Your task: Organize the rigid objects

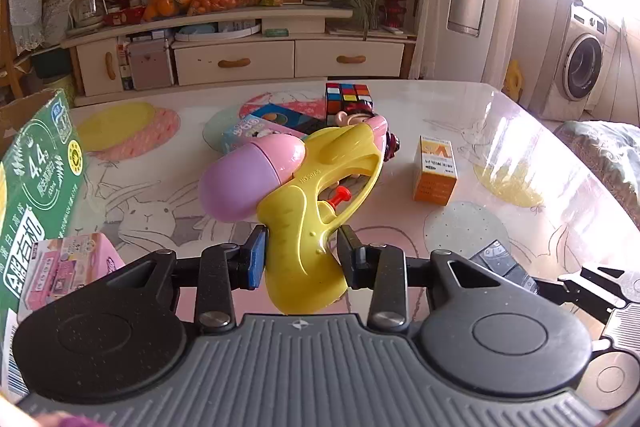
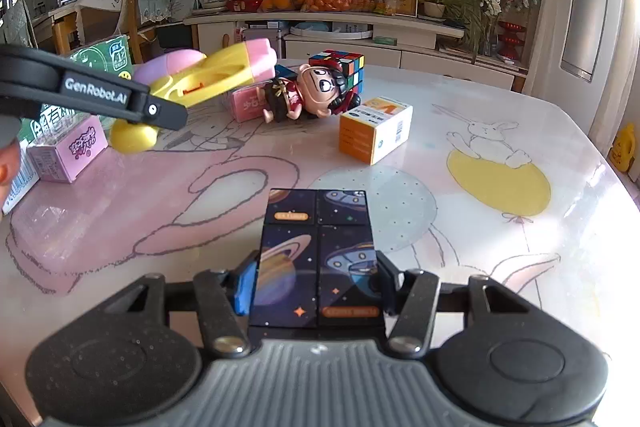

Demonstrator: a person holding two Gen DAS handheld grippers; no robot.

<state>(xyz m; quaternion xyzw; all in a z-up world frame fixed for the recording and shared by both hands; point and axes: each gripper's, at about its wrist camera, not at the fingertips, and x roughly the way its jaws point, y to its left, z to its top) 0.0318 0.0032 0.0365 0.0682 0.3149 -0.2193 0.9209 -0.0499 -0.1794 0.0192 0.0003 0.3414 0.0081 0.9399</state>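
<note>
Right up close, the left claw [image 1: 302, 255] is pinching the handle of a yellow water gun [image 1: 320, 195]. Its fingers press on both sides of the handle. The gun is up off the table [image 1: 500, 131], and its long body points away from the claw, toward the far edge. Its purple tank [image 1: 244, 179] sticks out to the left.

Over to the left, near the table's left edge, stands a green box [image 1: 36, 179] with its top open. It is just beside this claw, so I think the gun should go that way, and it may need tipping to slip in.

Meanwhile the right claw [image 2: 316, 283] is pinching a dark space box [image 2: 316, 251] by its two long sides. That box's long way also points to the far edge. A doll [image 2: 308, 95], a color cube [image 2: 340, 67] and an orange box [image 2: 372, 129] wait near the far edge.
</note>
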